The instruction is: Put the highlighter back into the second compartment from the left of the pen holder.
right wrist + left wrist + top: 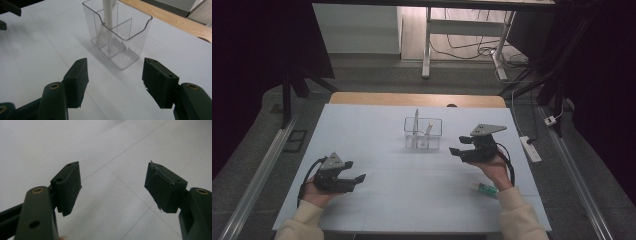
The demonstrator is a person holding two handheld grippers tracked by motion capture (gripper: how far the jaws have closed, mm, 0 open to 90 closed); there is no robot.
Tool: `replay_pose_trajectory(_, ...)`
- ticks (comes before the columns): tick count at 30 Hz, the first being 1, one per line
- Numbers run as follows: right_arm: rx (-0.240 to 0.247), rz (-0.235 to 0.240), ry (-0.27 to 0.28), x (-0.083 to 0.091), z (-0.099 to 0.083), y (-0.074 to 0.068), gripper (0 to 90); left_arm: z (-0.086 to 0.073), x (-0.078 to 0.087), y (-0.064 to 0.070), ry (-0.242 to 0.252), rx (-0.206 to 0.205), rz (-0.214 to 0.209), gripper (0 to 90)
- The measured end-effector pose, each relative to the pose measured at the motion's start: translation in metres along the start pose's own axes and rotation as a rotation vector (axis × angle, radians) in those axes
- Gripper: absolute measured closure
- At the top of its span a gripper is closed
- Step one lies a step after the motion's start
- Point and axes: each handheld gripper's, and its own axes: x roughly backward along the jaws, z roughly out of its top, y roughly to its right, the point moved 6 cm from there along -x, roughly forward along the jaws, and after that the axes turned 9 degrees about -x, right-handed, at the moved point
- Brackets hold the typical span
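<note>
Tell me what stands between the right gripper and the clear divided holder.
Nothing visible. In the right gripper view the right gripper is open and faces the clear holder across bare white table. A white stick stands inside the holder, not in the path.

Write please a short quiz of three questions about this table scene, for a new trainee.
1. True or false: the right gripper holds the white stick.
2. Which thing lies on the table close to the person's right hand?
A. a small green and clear tube
B. a red cup
C. a spoon
3. Fill in: the white stick stands inside the clear ______ container.

Key
1. False: its jaws are open and empty, in front of the container.
2. A.
3. Divided (it has inner walls that make compartments).
</note>
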Motion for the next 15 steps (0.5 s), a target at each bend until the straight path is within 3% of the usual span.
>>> replay_pose_trajectory(15, 0.005, -0.002, -0.047, 0.025, -0.023, 0.013, 37.1, 0.0, 0.001, 0.001, 0.003, -0.005, 0.001, 29.3)
